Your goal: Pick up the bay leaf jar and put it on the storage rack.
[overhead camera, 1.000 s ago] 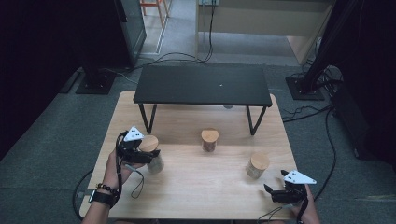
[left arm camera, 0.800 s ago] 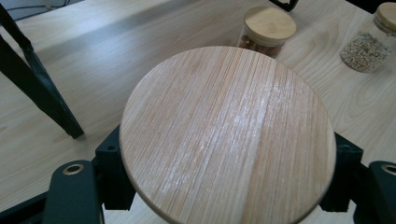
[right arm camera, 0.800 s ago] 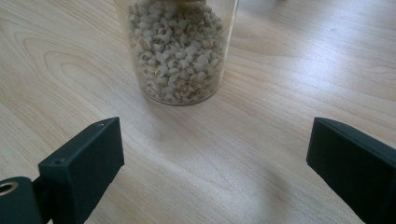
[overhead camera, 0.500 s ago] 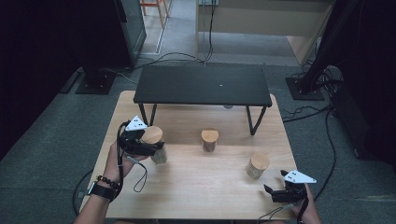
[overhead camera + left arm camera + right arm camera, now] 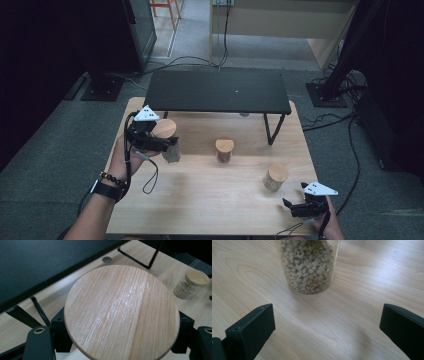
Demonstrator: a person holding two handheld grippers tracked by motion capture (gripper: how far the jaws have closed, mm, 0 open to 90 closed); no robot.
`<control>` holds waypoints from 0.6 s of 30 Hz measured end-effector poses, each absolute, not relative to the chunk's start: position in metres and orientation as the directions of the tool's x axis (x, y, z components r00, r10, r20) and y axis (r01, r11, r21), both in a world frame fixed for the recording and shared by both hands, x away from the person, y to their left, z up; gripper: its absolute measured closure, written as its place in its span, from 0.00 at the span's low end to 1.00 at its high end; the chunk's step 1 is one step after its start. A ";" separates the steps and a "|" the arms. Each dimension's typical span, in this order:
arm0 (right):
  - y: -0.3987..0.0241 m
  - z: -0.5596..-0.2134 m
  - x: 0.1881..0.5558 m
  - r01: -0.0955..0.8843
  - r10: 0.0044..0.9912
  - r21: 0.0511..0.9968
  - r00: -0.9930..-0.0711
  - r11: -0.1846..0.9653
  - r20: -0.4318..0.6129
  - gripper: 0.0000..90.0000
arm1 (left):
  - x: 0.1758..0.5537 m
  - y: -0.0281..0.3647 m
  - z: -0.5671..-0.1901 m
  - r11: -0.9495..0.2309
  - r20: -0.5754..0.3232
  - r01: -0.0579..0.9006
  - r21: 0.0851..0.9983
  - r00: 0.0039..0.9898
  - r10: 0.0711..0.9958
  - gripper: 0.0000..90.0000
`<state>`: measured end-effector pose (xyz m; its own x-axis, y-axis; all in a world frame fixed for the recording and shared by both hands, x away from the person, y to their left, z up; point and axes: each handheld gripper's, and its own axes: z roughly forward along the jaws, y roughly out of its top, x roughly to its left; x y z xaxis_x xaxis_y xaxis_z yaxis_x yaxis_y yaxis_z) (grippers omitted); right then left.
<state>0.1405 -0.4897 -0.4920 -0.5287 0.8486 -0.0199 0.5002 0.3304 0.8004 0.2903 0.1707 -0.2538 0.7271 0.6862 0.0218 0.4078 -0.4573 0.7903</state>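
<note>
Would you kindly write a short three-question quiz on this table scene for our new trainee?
1. How many wooden-lidded glass jars are in the high view?
2. True or false: the left claw grips a jar.
3. The right claw is: A open, B shut on a jar.

Key: 1. Three: the held jar, the middle jar and the grain-filled jar. 2. True. 3. A; its jaws have just been opening, nothing between them.

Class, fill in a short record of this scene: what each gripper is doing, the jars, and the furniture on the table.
left gripper: shut on left jar, held off the table
right gripper: open, jaws have just been opening, nothing between them
right jar: pale grains, stands ahead of right gripper
middle jar: stands alone, wooden lid
shelf: black, at table's far edge
</note>
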 end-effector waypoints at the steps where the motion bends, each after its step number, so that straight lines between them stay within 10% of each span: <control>1: -0.490 -0.492 0.141 0.499 0.848 0.800 -0.530 0.332 -0.022 0.00 | 0.292 0.169 -0.251 -0.457 0.021 0.409 0.790 0.726 0.687 0.28; 18: -0.491 -0.491 0.143 0.502 0.842 0.795 -0.540 0.341 -0.020 0.00 | 0.321 0.151 -0.202 -0.493 0.060 0.401 0.772 0.727 0.684 0.28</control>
